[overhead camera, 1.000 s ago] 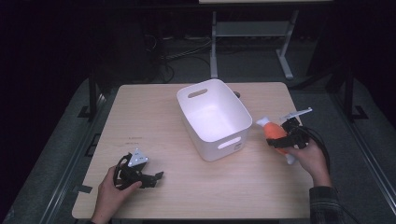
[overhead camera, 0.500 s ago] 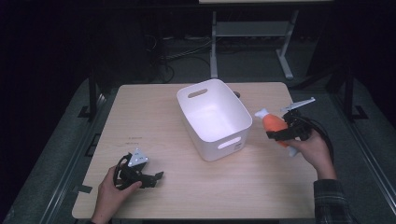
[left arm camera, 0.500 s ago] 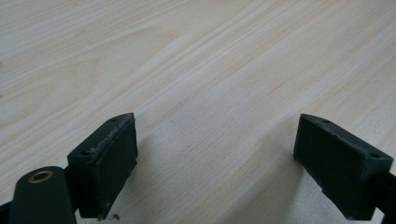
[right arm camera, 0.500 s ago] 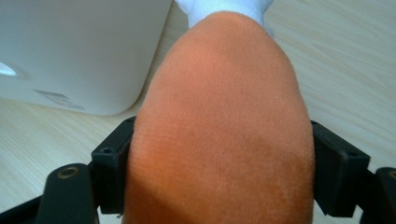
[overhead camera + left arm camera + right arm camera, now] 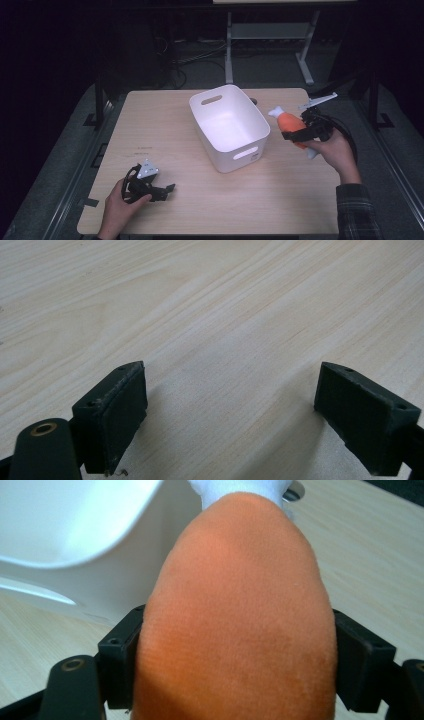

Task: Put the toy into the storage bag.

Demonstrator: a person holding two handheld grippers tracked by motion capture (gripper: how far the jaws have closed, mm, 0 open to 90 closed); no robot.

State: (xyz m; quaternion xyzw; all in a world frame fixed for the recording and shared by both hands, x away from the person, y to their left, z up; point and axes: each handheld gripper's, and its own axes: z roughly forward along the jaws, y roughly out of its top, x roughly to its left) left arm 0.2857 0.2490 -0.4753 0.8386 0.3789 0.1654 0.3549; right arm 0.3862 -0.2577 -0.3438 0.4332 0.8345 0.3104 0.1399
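An orange plush toy (image 5: 291,124) with a white tip is held in the air just right of the white bin (image 5: 229,126), and my right gripper (image 5: 295,133) is shut on it. In the right gripper view the orange toy (image 5: 235,615) bulges between the two black jaws, with the bin's wall (image 5: 75,545) close behind at the left. My left gripper (image 5: 162,191) rests low at the table's front left, open. In the left gripper view its pads (image 5: 117,412) stand wide apart over bare wood with nothing between them.
The light wooden table (image 5: 165,130) holds the white bin at its middle, empty inside, with handle slots at both ends. A small dark object (image 5: 254,101) lies just behind the bin. A metal stand (image 5: 230,45) and cables sit on the dark floor beyond.
My right gripper has lifted the orange toy up and slightly away from the table, toward the bin's right side. The left gripper has stayed where it was.
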